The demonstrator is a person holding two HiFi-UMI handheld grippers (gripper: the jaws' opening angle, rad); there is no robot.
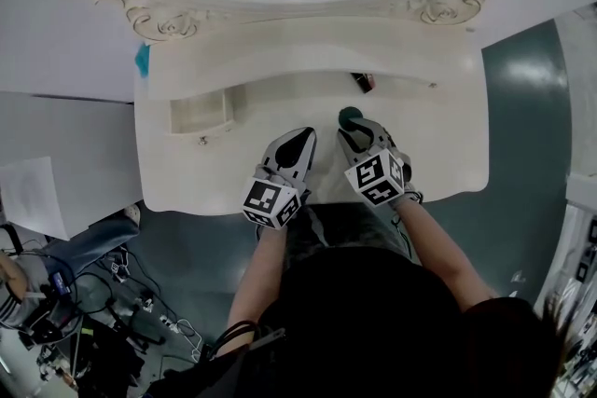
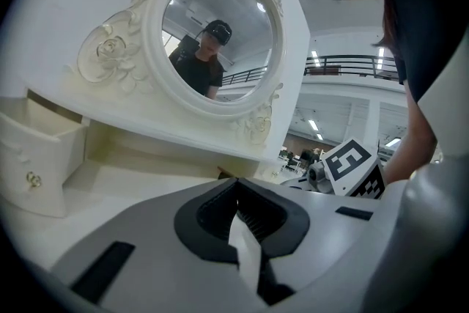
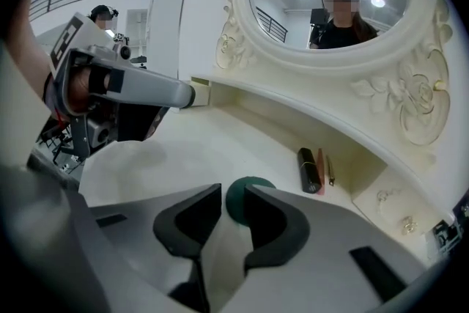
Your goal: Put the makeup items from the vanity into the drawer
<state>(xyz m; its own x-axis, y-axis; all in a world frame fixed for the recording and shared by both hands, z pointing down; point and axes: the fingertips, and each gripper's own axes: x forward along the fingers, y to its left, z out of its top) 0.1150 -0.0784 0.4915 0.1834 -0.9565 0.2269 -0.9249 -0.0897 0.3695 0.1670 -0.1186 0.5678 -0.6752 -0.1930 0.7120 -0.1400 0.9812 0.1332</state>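
- Right gripper [image 3: 232, 194] was tilted down to the dark green round item [image 3: 234, 203], yes? Why just there?
- I think because that item lay nearest, in the middle of the vanity top [image 3: 220, 143], well apart from the open drawer [image 1: 201, 126] at the left. It was one of the makeup things that must go into the drawer, so I judged it the first one to take.
- And the jaws?
- They stood apart. The green item sat between the two tips, but the pads did not press on it, so nothing was held yet.
- What lay behind it?
- A black lipstick [image 3: 309, 170], further back under the shelf, with a thin pink stick [image 3: 320, 160] just beside it. Both were not yet in the drawer.
- Why was the drawer pulled out?
- Probably so that the items could be put in directly.
- And the left gripper [image 2: 236, 183]?
- Its jaws were together, with nothing between them. It was low over the top, between the right one and the drawer. I suppose it was only waiting.
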